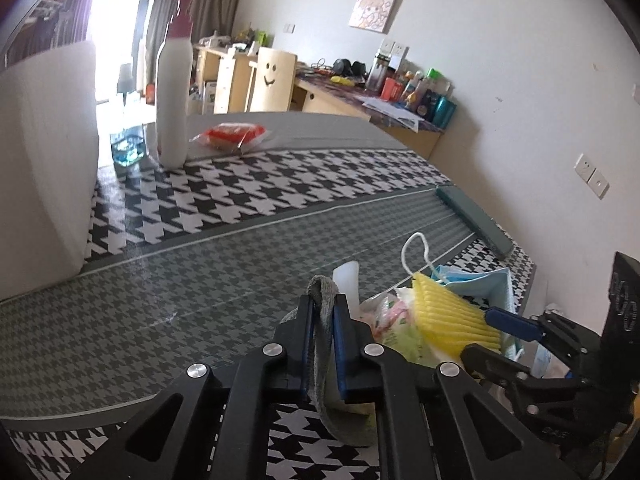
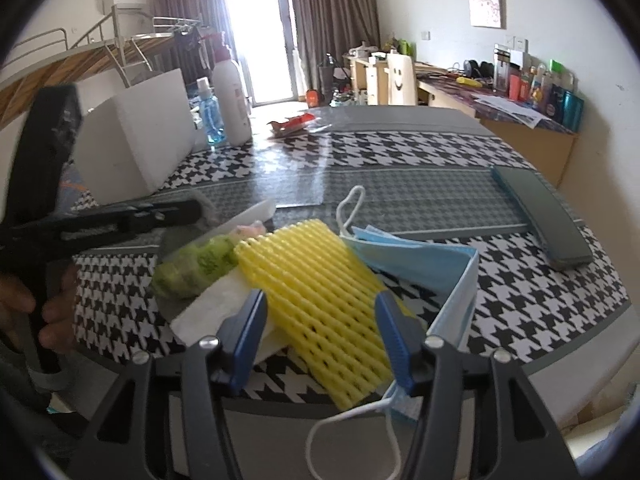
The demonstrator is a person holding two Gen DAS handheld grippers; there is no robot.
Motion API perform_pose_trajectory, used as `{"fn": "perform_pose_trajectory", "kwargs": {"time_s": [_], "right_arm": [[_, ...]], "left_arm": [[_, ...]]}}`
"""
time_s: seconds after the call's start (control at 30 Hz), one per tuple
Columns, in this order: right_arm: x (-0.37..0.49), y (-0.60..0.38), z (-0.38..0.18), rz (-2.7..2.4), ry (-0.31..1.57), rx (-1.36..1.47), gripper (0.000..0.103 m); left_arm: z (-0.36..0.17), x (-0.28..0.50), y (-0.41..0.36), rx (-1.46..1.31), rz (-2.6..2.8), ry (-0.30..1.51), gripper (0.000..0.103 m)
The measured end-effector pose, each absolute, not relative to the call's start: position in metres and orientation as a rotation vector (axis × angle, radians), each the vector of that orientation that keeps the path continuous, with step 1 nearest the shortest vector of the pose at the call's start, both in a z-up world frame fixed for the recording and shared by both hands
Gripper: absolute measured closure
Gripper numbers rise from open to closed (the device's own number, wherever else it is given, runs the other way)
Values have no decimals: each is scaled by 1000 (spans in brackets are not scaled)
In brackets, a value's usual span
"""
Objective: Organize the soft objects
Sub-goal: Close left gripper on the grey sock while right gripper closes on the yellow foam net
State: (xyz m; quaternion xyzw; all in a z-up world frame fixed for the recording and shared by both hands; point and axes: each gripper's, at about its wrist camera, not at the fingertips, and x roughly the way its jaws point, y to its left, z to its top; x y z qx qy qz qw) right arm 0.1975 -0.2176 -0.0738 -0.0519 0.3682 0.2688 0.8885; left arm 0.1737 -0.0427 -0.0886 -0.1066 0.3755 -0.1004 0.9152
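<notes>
Grey cloth (image 1: 322,336): a soft grey strip pinched between the blue pads of the left tongs (image 1: 323,316), its looped end poking up past the tips and its other end hanging down under them toward the desk edge.
Left tongs: pressed together on the grey cloth; in the right wrist view they come in from the left (image 2: 188,210), held by a hand (image 2: 38,312) at the left edge.
Yellow foam net (image 2: 316,296): a ribbed yellow sleeve lying straight ahead of the right tongs (image 2: 320,334), between their two blue pads and reaching beyond the tips.
Right tongs: spread, with the foam net in the gap; whether the pads touch it cannot be told.
Blue face mask (image 2: 420,264): just right of the foam net and partly under it, one white ear loop ahead, another curling below the right tongs.
Green-printed packet (image 2: 196,268): left of the foam net, between the two pairs of tongs, resting on a flat white foam piece (image 2: 208,312).
Desk (image 1: 160,280): houndstooth cover in black, white and grey under the whole pile.
Far ahead of the tongs: a white pump bottle (image 1: 174,92), a blue spray bottle (image 2: 210,114), a red packet (image 1: 230,136) and white foam blocks (image 2: 140,140).
Right of the right tongs: a dark green flat case (image 2: 540,216), well apart from the pile.
</notes>
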Motion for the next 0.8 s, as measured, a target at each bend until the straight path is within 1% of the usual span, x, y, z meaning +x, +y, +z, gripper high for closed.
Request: {"fn": "perform_pose_trajectory", "kwargs": {"time_s": [0.17,0.23,0.3,0.33,0.4,0.5,0.8], "right_arm": [[200,-212,-81,540,798,-145,43],[199,-211,-82,545,803,-145,51],[200,-211,-81,546,808,-145,69],[200,-212,-81,542,810,-146,73],[201,-213,-81,536,815,-146,88],[200,-214,-77,545,807,-130,91],[188,-219,-51,572,711,-54,91]], "left_arm": [[-86,168,-47,-203,-220,767,94],[-86,167,-47,-203,-217,767,94],[-85,166,-46,-205,-222,763,94],[-85,166,-45,-204,-219,764,94],[-85,164,-44,-207,-218,761,94],[-82,160,-42,-207,-220,755,96],[-49,141,-40,-189,-246,661,96]]}}
